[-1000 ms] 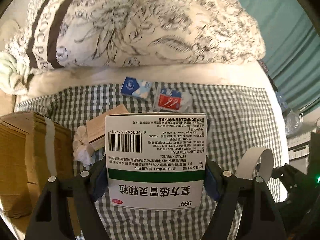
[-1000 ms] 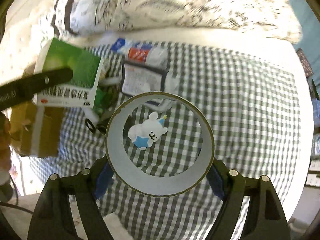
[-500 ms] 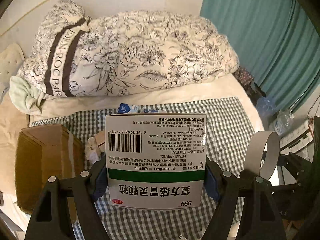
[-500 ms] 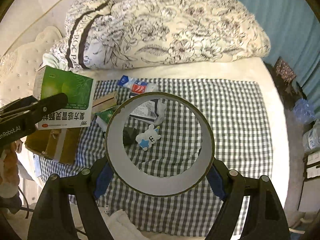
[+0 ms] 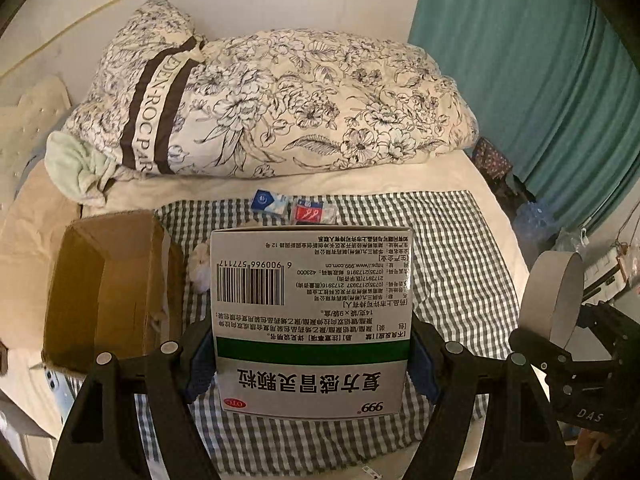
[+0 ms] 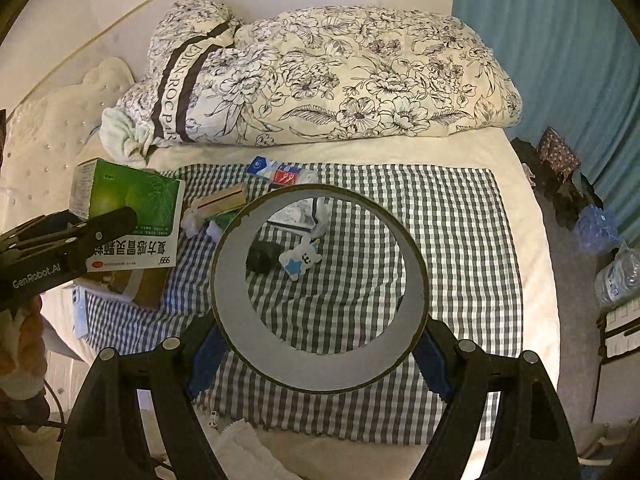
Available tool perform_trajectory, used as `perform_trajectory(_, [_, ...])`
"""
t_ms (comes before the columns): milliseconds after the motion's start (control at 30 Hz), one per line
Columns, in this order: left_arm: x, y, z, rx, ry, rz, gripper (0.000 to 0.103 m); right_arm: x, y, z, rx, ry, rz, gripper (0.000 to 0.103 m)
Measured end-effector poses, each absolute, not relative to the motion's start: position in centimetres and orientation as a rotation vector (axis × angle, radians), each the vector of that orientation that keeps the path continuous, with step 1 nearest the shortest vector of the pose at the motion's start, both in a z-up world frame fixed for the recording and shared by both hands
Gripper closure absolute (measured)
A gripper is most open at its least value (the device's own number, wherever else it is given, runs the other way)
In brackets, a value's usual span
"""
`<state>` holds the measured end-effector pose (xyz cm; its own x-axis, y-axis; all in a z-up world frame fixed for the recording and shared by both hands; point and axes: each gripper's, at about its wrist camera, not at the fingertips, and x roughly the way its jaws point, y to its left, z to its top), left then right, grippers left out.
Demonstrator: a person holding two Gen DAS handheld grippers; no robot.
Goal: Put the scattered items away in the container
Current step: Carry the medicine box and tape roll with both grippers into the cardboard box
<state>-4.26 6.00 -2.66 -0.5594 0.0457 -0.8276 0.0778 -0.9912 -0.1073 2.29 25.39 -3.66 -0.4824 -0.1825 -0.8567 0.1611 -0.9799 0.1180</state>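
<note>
My left gripper point(image 5: 310, 360) is shut on a green and white medicine box point(image 5: 312, 320), held high above the checked cloth point(image 5: 452, 240). The box also shows in the right wrist view point(image 6: 128, 224), over the open cardboard box point(image 5: 108, 288). My right gripper point(image 6: 320, 356) is shut on a grey tape roll point(image 6: 320, 364), held above the cloth point(image 6: 452, 248); the roll also shows in the left wrist view point(image 5: 552, 296). Through the roll I see a white and blue bear figure point(image 6: 300, 260) and a black object point(image 6: 262, 256) on the cloth.
Two small packets point(image 5: 292, 206) lie at the cloth's far edge, and a white wad point(image 5: 199, 268) lies beside the cardboard box. A wooden block point(image 6: 220, 202) and a paper pack point(image 6: 296, 216) lie mid-cloth. A floral duvet point(image 5: 280, 108) is behind, and a teal curtain point(image 5: 540, 80) is at right.
Both grippers have risen and pulled back from the cloth with their loads still held. The bed, duvet and curtain now show more fully and look smaller.
</note>
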Motion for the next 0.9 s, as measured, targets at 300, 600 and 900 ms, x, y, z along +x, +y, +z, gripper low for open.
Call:
perform_trajectory(300, [-1.1,4.6,-3.0,1.446,0.246,-2.668,0.024,3.2,23.8,-4.1,1.469,-0.018,-2.481,0.022])
perform_trajectory(600, [1.6,-1.0,-2.7,1.371,0.302,-2.579,0.024,2.3,18.1,-4.6,1.447,0.026,-2.402,0.022])
perform_trajectory(900, [1.2,-10.6,-1.5,1.281,0.380,-2.566,0.024,0.6,9.6,-2.7,1.377,0.069,-2.418,0.022])
